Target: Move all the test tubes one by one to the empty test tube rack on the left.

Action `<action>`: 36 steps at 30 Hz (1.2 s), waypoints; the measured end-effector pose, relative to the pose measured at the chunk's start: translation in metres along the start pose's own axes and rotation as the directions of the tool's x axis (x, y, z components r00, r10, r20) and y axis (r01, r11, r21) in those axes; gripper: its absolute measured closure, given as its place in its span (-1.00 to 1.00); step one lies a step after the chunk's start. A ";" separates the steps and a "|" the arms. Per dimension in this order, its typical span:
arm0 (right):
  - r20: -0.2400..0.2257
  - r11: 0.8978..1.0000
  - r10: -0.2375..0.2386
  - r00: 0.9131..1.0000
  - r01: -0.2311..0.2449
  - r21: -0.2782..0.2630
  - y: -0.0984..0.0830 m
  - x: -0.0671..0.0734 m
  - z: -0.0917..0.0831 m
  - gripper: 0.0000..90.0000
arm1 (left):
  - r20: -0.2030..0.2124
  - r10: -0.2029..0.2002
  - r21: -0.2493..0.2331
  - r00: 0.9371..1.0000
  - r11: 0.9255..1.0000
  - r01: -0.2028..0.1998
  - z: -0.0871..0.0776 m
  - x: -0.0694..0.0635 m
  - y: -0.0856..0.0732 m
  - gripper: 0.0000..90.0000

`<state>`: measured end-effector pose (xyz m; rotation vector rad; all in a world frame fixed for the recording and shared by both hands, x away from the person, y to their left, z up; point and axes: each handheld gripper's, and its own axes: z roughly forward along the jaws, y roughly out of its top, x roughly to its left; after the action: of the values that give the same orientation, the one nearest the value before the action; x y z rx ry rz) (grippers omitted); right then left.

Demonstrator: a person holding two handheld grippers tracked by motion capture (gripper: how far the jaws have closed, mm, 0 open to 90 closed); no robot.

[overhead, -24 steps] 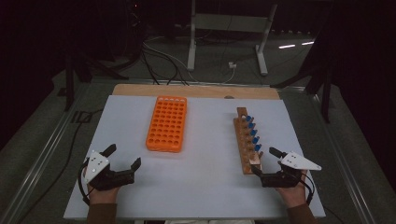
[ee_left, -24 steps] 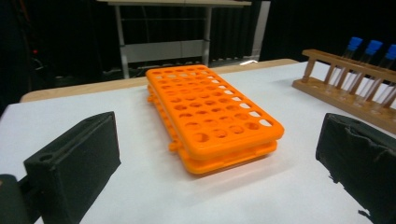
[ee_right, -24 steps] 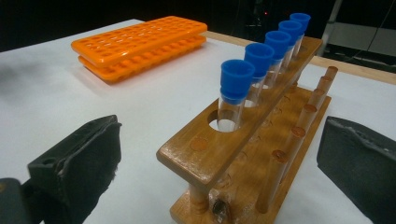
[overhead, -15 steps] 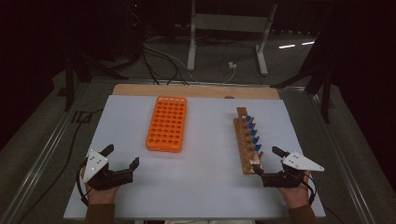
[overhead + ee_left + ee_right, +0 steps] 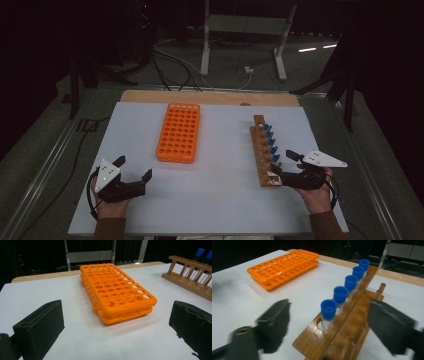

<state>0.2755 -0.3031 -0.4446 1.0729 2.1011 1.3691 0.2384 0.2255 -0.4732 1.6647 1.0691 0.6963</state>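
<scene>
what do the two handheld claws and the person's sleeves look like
Both are black two-jaw tools. The left claw and right claw each carry a pale grey three-cornered plate on top with small dark dots. The jaws end in blocky black pads. A dark cable loops by the left hand. Both sleeves are brown.

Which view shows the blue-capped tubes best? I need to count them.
The right gripper view: five blue-capped tubes stand close and separate in the wooden rack. The high view shows them small; the left gripper view catches two caps at its edge.

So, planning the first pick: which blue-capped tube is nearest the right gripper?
The end tube at the wooden rack's near end, first of five, just ahead of the right gripper.
</scene>
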 end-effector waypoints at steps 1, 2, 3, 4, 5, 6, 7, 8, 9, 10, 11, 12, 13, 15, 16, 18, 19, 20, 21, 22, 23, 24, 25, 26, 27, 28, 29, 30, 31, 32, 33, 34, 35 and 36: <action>0.002 1.000 0.001 1.000 -0.001 0.013 0.001 0.000 0.002 -0.24 | 0.000 0.000 0.000 1.000 1.000 0.000 0.000 0.000 0.000 -0.99; 0.003 1.000 -0.004 1.000 0.004 0.016 0.001 0.000 0.004 -0.09 | 0.003 0.012 0.012 1.000 1.000 -0.012 0.000 -0.001 0.000 -0.99; 0.003 1.000 -0.004 1.000 0.004 0.016 0.001 0.000 0.004 -0.09 | 0.003 0.012 0.012 1.000 1.000 -0.012 0.000 -0.001 0.000 -0.99; -0.002 1.000 -0.012 1.000 0.012 0.028 0.002 0.000 0.006 0.12 | 0.007 0.019 0.018 1.000 1.000 -0.019 0.001 -0.001 0.000 -0.99; -0.002 1.000 -0.012 1.000 0.012 0.028 0.002 0.000 0.006 0.12 | 0.007 0.019 0.018 1.000 1.000 -0.019 0.001 -0.001 0.000 -0.99; 0.002 0.999 -0.030 1.000 0.030 0.044 0.001 0.001 0.007 0.29 | 0.007 0.021 0.021 1.000 1.000 -0.021 0.001 -0.002 0.000 -0.99; 0.002 0.999 -0.030 1.000 0.030 0.044 0.001 0.001 0.007 0.29 | 0.006 0.023 0.023 1.000 0.999 -0.023 0.002 -0.002 0.000 -0.99; -0.003 0.998 -0.040 0.999 0.040 0.055 0.000 0.001 0.009 0.43 | 0.011 0.028 0.028 1.000 0.999 -0.029 0.002 -0.003 0.000 -0.99; -0.017 0.997 -0.042 0.999 0.043 0.063 0.000 0.001 0.010 0.47 | 0.011 0.032 0.029 0.999 0.999 -0.032 0.002 -0.003 0.000 -0.99; -0.016 0.996 -0.048 0.999 0.049 0.070 0.000 0.001 0.011 0.50 | 0.014 0.034 0.028 0.999 0.999 -0.034 0.002 -0.003 0.000 -0.99; -0.016 0.996 -0.048 0.999 0.049 0.070 0.000 0.001 0.011 0.50 | 0.014 0.034 0.028 0.999 0.999 -0.034 0.002 -0.003 0.000 -0.99; -0.019 0.995 -0.056 0.998 0.058 0.085 -0.001 0.001 0.014 0.59 | 0.021 0.040 0.028 0.999 0.999 -0.041 0.002 -0.003 0.001 -0.99; -0.019 0.995 -0.056 0.998 0.058 0.085 -0.001 0.001 0.014 0.59 | 0.021 0.040 0.028 0.999 0.999 -0.041 0.002 -0.003 0.001 -0.99; -0.014 0.993 -0.064 0.998 0.065 0.101 -0.001 0.002 0.017 0.63 | 0.026 0.042 0.024 0.999 0.999 -0.043 0.002 -0.003 0.000 -0.99; -0.008 0.992 -0.063 0.998 0.064 0.108 -0.003 0.003 0.019 0.62 | 0.027 0.042 0.019 0.999 0.999 -0.042 0.001 -0.003 0.000 -0.99; -0.001 0.992 -0.063 0.998 0.062 0.112 -0.004 0.003 0.021 0.67 | 0.027 0.041 0.016 0.999 0.999 -0.041 0.001 -0.003 0.000 -0.99; -0.002 0.991 -0.066 0.998 0.065 0.117 -0.004 0.002 0.022 0.68 | 0.030 0.041 0.012 0.999 0.999 -0.041 0.001 -0.003 0.000 -0.99; 0.000 0.991 -0.067 0.998 0.066 0.118 -0.004 0.002 0.023 0.69 | 0.031 0.038 0.009 0.999 0.999 -0.038 0.001 -0.003 0.000 -0.99; 0.001 0.991 -0.067 0.998 0.066 0.119 -0.004 0.002 0.023 0.69 | 0.031 0.037 0.007 0.999 0.999 -0.037 0.001 -0.003 0.000 -0.99; 0.000 0.991 -0.066 0.998 0.065 0.120 -0.004 0.002 0.023 0.69 | 0.041 0.031 -0.003 0.999 1.000 -0.031 0.000 -0.002 0.000 -0.99; 0.001 0.990 -0.066 0.998 0.066 0.122 -0.004 0.002 0.023 0.70 | 0.044 0.029 -0.010 0.999 1.000 -0.029 0.000 -0.001 0.000 -0.99; 0.001 0.990 -0.065 0.998 0.065 0.125 -0.003 0.002 0.023 0.70 | 0.044 0.029 -0.010 0.999 1.000 -0.029 0.000 -0.001 0.000 -0.99; 0.003 0.990 -0.062 0.998 0.061 0.128 -0.003 0.002 0.023 0.70 | 0.046 0.029 -0.013 0.999 1.000 -0.028 0.000 -0.001 0.000 -0.99; 0.007 0.990 -0.060 0.998 0.059 0.129 -0.003 0.002 0.023 0.70 | 0.051 0.026 -0.014 0.998 1.000 -0.026 0.000 0.000 -0.001 -0.99; 0.008 0.990 -0.058 0.998 0.057 0.131 -0.002 0.002 0.023 0.70 | 0.053 0.024 -0.014 0.998 1.000 -0.023 0.000 0.000 -0.001 -0.99; 0.008 0.990 -0.058 0.998 0.057 0.131 -0.002 0.002 0.023 0.70 | 0.053 0.024 -0.015 0.998 1.000 -0.023 0.000 0.000 -0.001 -0.99; 0.008 0.990 -0.056 0.998 0.055 0.132 -0.002 0.002 0.023 0.70 | 0.053 0.026 -0.017 0.998 1.000 -0.025 0.000 -0.001 -0.001 -0.99; 0.007 0.990 -0.056 0.998 0.054 0.134 -0.001 0.002 0.023 0.70 | 0.051 0.027 -0.019 0.998 0.999 -0.026 0.000 -0.001 -0.001 -0.99; 0.008 0.989 -0.057 0.998 0.055 0.136 -0.001 0.002 0.023 0.70 | 0.050 0.026 -0.020 0.998 0.999 -0.025 0.000 -0.001 -0.001 -0.99; 0.007 0.989 -0.059 0.998 0.057 0.134 0.000 0.002 0.022 0.70 | 0.051 0.026 -0.022 0.998 0.999 -0.024 0.001 -0.001 -0.001 -0.99; 0.007 0.990 -0.057 0.998 0.055 0.133 0.002 0.002 0.021 0.70 | 0.054 0.025 -0.023 0.998 0.999 -0.023 0.001 -0.001 -0.001 -0.99; 0.008 0.990 -0.059 0.998 0.058 0.130 0.003 0.002 0.021 0.71 | 0.056 0.022 -0.024 0.998 0.999 -0.021 0.001 -0.001 0.000 -0.99; 0.008 0.990 -0.056 0.998 0.054 0.129 0.005 0.002 0.019 0.71 | 0.057 0.024 -0.023 0.998 0.999 -0.023 0.001 -0.002 0.000 -0.99; 0.005 0.990 -0.056 0.998 0.054 0.129 0.008 0.002 0.018 0.71 | 0.057 0.029 -0.023 0.998 0.999 -0.027 0.001 -0.002 0.001 -0.98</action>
<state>0.2895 -0.2890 -0.4456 1.0602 2.2215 1.2147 0.2387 0.2231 -0.4726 1.6737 0.9958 0.6719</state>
